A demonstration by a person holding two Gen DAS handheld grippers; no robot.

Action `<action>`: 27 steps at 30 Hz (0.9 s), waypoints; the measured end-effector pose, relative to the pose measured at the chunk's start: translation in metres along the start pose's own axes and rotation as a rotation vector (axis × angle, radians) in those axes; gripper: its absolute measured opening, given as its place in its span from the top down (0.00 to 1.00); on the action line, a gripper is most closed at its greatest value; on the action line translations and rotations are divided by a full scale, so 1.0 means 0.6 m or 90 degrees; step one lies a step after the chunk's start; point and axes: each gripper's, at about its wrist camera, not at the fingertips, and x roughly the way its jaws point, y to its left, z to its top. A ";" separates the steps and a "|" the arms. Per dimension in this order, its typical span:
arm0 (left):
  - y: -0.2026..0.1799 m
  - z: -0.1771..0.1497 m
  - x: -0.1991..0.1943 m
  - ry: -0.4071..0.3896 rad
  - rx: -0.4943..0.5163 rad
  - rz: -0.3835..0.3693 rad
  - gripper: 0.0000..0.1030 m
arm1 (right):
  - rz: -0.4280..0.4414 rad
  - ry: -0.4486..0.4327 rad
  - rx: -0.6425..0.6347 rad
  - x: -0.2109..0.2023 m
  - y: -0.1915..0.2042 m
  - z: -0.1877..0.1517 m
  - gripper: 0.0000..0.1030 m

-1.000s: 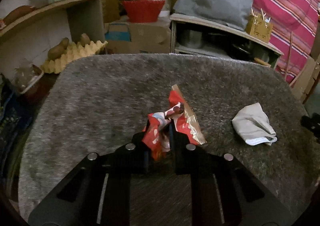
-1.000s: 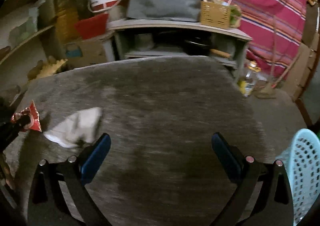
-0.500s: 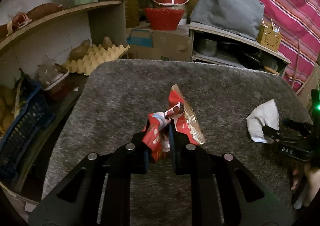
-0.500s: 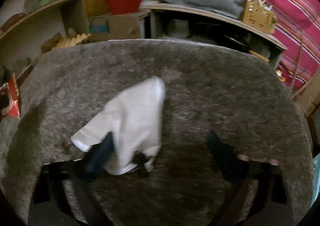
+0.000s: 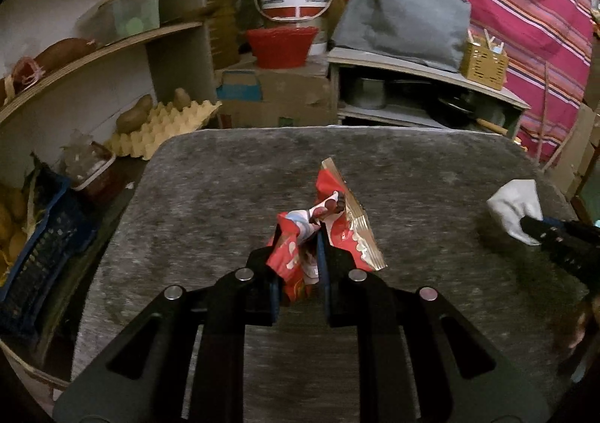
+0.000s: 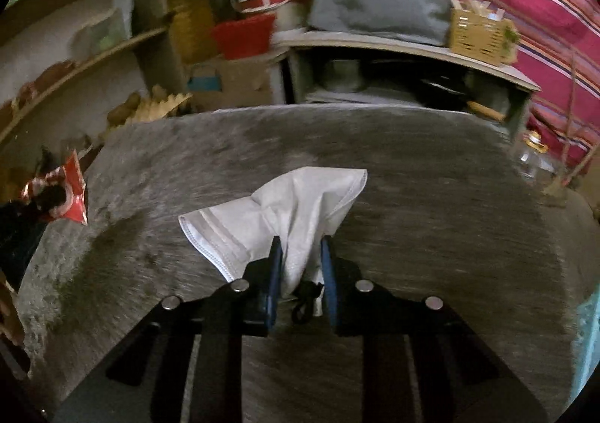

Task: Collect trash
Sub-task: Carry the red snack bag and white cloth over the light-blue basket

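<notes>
White face mask (image 6: 285,209) sits mid-right on the grey bench (image 6: 431,198), long axis slanting away, near end pinched as right gripper (image 6: 299,275) jaws just closed on it; left gripper (image 5: 298,267), to its left, jaws clamp red wrapper (image 5: 330,228).

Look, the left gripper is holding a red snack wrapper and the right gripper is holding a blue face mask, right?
Not quite: the face mask is white, not blue; only the pads are blue. The right wrist view shows the right gripper, its jaws just closing, pinching it. The left gripper does hold the red snack wrapper.
</notes>
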 end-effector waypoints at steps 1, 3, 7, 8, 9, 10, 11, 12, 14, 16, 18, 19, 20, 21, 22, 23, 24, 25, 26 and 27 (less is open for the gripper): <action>-0.012 0.001 -0.002 -0.001 0.003 -0.006 0.86 | -0.006 -0.003 0.008 -0.010 -0.017 -0.001 0.79; -0.035 0.003 -0.006 -0.006 0.011 -0.011 0.86 | -0.022 -0.010 0.026 -0.034 -0.059 -0.006 0.79; -0.078 0.001 -0.008 -0.006 0.015 -0.034 0.86 | -0.054 -0.022 0.052 -0.077 -0.132 -0.019 0.79; -0.092 0.001 -0.009 -0.006 0.019 -0.038 0.86 | -0.063 -0.025 0.059 -0.090 -0.151 -0.023 0.79; -0.106 0.000 -0.011 -0.008 0.024 -0.042 0.86 | -0.072 -0.027 0.068 -0.105 -0.176 -0.029 0.79; -0.118 -0.001 -0.014 -0.010 0.029 -0.046 0.86 | -0.080 -0.029 0.072 -0.118 -0.194 -0.034 0.79; -0.130 -0.001 -0.017 -0.013 0.034 -0.051 0.86 | -0.086 -0.031 0.074 -0.128 -0.207 -0.037 0.79; -0.142 -0.001 -0.021 -0.017 0.038 -0.057 0.86 | -0.097 -0.034 0.078 -0.143 -0.226 -0.043 0.79; -0.178 -0.001 -0.032 -0.025 0.052 -0.073 0.86 | -0.113 -0.040 0.094 -0.173 -0.266 -0.055 0.79; -0.220 0.000 -0.041 -0.033 0.072 -0.087 0.86 | -0.125 -0.045 0.113 -0.201 -0.308 -0.068 0.79; -0.262 0.000 -0.049 -0.036 0.091 -0.099 0.86 | -0.139 -0.049 0.129 -0.220 -0.344 -0.079 0.79; -0.288 -0.001 -0.055 -0.038 0.100 -0.110 0.86 | -0.142 -0.050 0.137 -0.226 -0.357 -0.084 0.79; -0.311 -0.002 -0.061 -0.040 0.108 -0.121 0.86 | -0.145 -0.051 0.147 -0.235 -0.376 -0.090 0.79; -0.332 -0.004 -0.066 -0.042 0.113 -0.131 0.86 | -0.148 -0.052 0.152 -0.242 -0.387 -0.095 0.79; -0.364 -0.007 -0.073 -0.042 0.116 -0.151 0.86 | -0.156 -0.051 0.159 -0.248 -0.404 -0.102 0.79; -0.381 -0.010 -0.076 -0.041 0.119 -0.165 0.86 | -0.163 -0.050 0.162 -0.253 -0.416 -0.108 0.79; -0.402 -0.013 -0.080 -0.039 0.125 -0.181 0.86 | -0.172 -0.049 0.165 -0.258 -0.428 -0.114 0.79; -0.438 -0.017 -0.084 -0.037 0.136 -0.199 0.86 | -0.181 -0.049 0.172 -0.263 -0.442 -0.121 0.79; -0.458 -0.021 -0.086 -0.036 0.144 -0.207 0.86 | -0.183 -0.050 0.180 -0.268 -0.453 -0.126 0.79; -0.482 -0.026 -0.088 -0.034 0.150 -0.218 0.86 | -0.183 -0.051 0.189 -0.273 -0.464 -0.131 0.79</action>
